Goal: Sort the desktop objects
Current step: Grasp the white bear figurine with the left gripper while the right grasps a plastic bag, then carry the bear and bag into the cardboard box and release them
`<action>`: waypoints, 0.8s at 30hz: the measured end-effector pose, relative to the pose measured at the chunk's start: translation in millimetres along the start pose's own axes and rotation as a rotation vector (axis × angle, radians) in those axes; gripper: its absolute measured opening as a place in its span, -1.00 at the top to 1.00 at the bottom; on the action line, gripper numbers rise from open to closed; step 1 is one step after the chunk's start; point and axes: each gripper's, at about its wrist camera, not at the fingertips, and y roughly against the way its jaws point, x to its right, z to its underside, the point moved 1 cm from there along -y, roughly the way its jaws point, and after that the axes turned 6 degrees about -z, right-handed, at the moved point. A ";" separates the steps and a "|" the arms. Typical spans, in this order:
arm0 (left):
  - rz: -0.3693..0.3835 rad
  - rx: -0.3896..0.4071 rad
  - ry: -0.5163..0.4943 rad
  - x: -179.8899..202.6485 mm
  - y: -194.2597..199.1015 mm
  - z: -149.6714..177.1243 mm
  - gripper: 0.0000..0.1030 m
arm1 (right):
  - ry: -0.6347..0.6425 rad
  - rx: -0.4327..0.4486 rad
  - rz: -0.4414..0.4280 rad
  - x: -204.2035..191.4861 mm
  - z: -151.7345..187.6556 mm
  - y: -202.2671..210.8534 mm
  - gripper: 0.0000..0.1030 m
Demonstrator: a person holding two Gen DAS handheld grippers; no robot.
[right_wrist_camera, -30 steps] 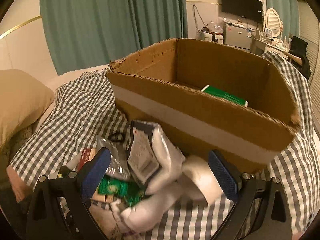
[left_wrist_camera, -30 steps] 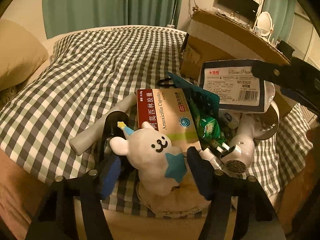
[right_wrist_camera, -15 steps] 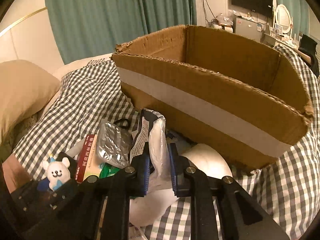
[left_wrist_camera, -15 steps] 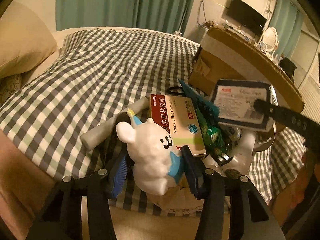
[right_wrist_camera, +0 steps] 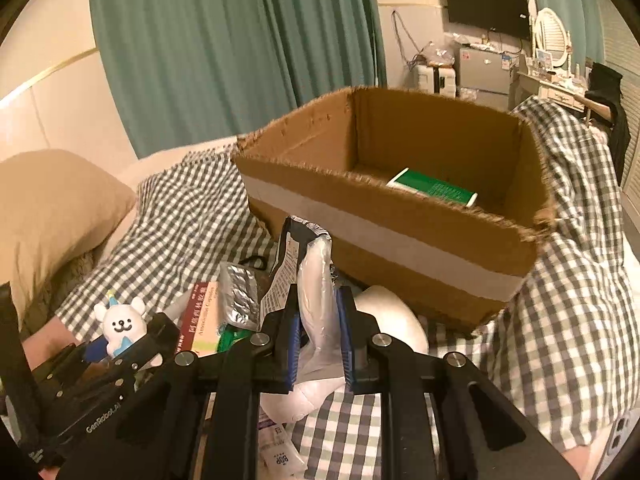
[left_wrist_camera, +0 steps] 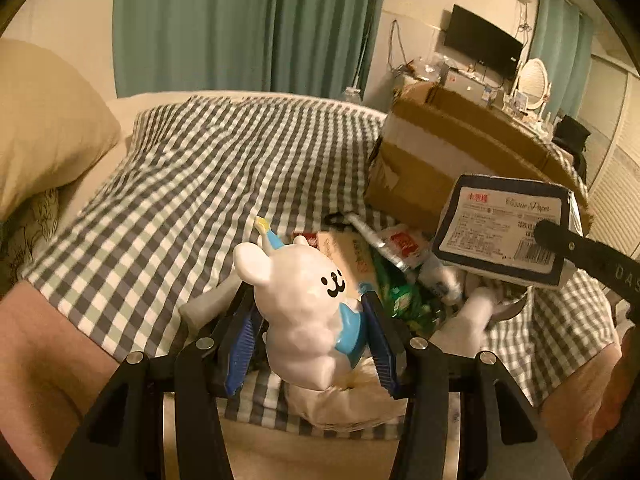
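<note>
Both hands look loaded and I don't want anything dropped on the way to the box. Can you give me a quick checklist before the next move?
1. Left gripper jaws pressed on the bear figurine: ok.
2. Right gripper jaws clamped on the tissue pack: ok.
3. Figurine lifted off the pile: ok.
4. Cardboard box open on top: ok.
5. Room inside beside the green box: ok.
6. Tissue pack fully free of the white item below: cannot tell.

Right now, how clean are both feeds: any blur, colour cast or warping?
Left wrist: warm amber cast, fisheye bends the curtain, bear figurine sharp. Right wrist: same cast, cardboard box rim bowed, tissue pack sharp.
</note>
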 end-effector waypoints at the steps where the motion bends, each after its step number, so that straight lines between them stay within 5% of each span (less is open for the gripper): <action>1: 0.009 0.005 -0.003 2.9 3.6 -3.4 -0.01 | 0.001 0.008 0.000 -1.2 -0.8 5.9 0.69; 24: 0.134 0.134 -0.074 65.9 49.4 -86.7 -0.01 | 0.002 0.118 0.012 1.6 -42.5 71.1 0.68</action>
